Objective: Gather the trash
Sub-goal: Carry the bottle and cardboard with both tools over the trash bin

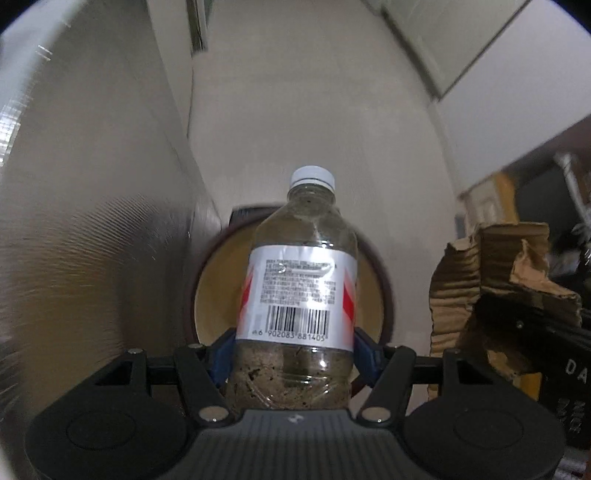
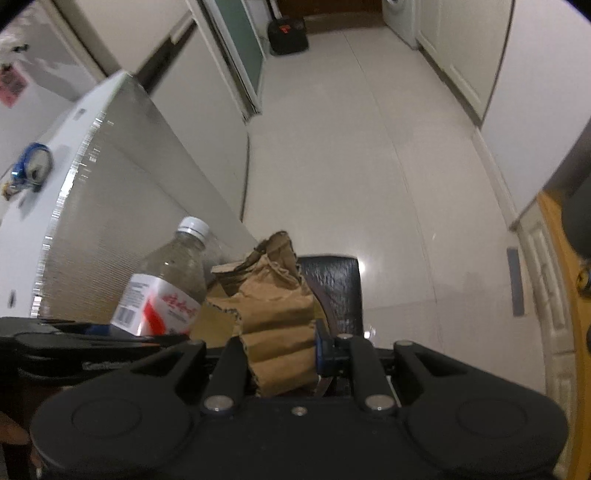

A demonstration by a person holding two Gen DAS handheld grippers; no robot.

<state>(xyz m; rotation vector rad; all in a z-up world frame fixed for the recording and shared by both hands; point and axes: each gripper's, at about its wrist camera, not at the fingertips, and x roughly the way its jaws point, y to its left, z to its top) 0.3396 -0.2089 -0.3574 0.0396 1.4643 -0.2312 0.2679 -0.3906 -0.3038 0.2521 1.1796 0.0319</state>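
Clamped around a clear plastic bottle [image 1: 295, 295], the left gripper [image 1: 293, 349] has its blue pads [image 1: 221, 356] pressing the bottle's sides just below the white label with its barcode and red marks. That bottle has a white cap and murky, speckled residue in its lower part, and it points away from the camera, over a round bin [image 1: 384, 280] with a dark rim and a yellowish inside that sits on the pale tiled floor [image 1: 314, 129].

On the right, the right gripper [image 2: 284, 354] is pinched tight on a torn, crumpled piece of brown corrugated cardboard [image 2: 277, 332], which sticks up between its fingers; one blue pad [image 2: 322, 350] shows at the cardboard's right edge. In the left wrist view the same cardboard [image 1: 491, 288] sits just right of the bottle, with the black right gripper under it. In the right wrist view the bottle [image 2: 166, 288] leans just left of the cardboard, and a dark glossy object [image 2: 334, 288] lies just beyond it on the floor.

To the left stands a tall white appliance [image 2: 122, 206] with a ribbed side. Farther off are a glass door [image 2: 240, 48], white cabinet fronts [image 2: 461, 55] along the right, and a small black box [image 2: 288, 35] at the far end.
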